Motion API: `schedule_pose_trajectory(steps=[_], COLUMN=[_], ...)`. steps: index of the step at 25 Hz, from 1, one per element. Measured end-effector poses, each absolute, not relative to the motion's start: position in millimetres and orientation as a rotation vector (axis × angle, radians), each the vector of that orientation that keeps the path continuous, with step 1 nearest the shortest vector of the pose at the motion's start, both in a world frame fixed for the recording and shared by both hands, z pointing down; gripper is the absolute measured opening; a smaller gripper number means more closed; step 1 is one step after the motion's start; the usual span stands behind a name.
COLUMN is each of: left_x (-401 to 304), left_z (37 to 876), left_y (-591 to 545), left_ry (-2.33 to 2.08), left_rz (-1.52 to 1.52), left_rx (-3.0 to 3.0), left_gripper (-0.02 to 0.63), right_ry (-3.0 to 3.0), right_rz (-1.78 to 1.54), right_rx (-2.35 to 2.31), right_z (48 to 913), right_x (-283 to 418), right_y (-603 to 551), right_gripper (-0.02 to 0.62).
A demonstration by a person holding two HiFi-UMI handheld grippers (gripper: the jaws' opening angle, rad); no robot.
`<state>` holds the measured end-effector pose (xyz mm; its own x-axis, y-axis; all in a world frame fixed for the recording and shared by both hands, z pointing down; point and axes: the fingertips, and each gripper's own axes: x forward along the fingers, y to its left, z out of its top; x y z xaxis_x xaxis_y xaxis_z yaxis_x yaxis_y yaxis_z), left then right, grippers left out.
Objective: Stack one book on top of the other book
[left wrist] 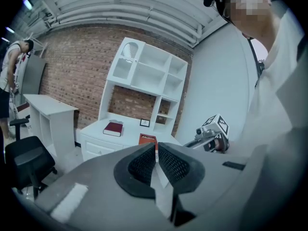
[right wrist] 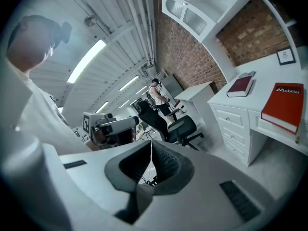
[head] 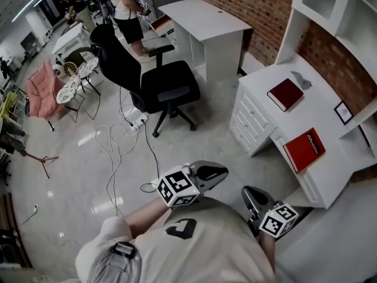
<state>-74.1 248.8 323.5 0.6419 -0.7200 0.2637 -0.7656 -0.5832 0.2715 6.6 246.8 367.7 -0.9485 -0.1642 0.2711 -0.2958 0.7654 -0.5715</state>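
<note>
Two red books lie apart on the white desk (head: 330, 128) at the right. The dark red book (head: 285, 94) is at the desk's far end, and the bright red book (head: 304, 149) is nearer me, by the front edge. Both gripper views show them too: the dark red book (left wrist: 113, 128) (right wrist: 239, 86) and the bright red book (left wrist: 148, 139) (right wrist: 284, 106). My left gripper (head: 222, 171) (left wrist: 157, 145) is held close to my body over the floor, shut and empty. My right gripper (head: 246, 191) (right wrist: 151, 143) hangs beside it, short of the desk, also shut on nothing.
A black office chair (head: 159, 81) stands on the floor left of the desk, with cables (head: 115, 152) trailing beneath. A white side table (head: 200, 25) is at the back, with a person (head: 126, 10) near it. A small picture frame (head: 343, 112) and white shelves (left wrist: 144, 76) are on the desk.
</note>
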Motion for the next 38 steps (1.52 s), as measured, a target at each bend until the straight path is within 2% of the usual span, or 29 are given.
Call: schedule_pose_trajectory(steps=[5, 10, 19, 26, 38], left_x=[-113, -113, -60, -53, -55], left_z=[301, 313, 323, 328, 322], left_y=[236, 228, 223, 215, 203], left_ry=[-1.463, -1.596, -1.47, -1.399, -1.299], left_rz=[0.181, 0.222, 0.316, 0.361, 0.351], left_rx=[2.469, 2.375, 2.413, 2.424, 2.493], left_gripper=[0.018, 0.018, 0.018, 0.018, 0.018], right_ry=[-2.918, -2.875, -2.885, -2.863, -2.779], right_rz=[0.809, 0.735, 0.785, 0.949, 0.99], right_rx=[0.129, 0.074, 0.146, 0.264, 0.449], right_z=[325, 335, 340, 351, 344], right_x=[-14, 21, 59, 71, 72], right_y=[233, 236, 244, 234, 226], right_gripper=[0.006, 0.006, 0.005, 0.006, 0.006])
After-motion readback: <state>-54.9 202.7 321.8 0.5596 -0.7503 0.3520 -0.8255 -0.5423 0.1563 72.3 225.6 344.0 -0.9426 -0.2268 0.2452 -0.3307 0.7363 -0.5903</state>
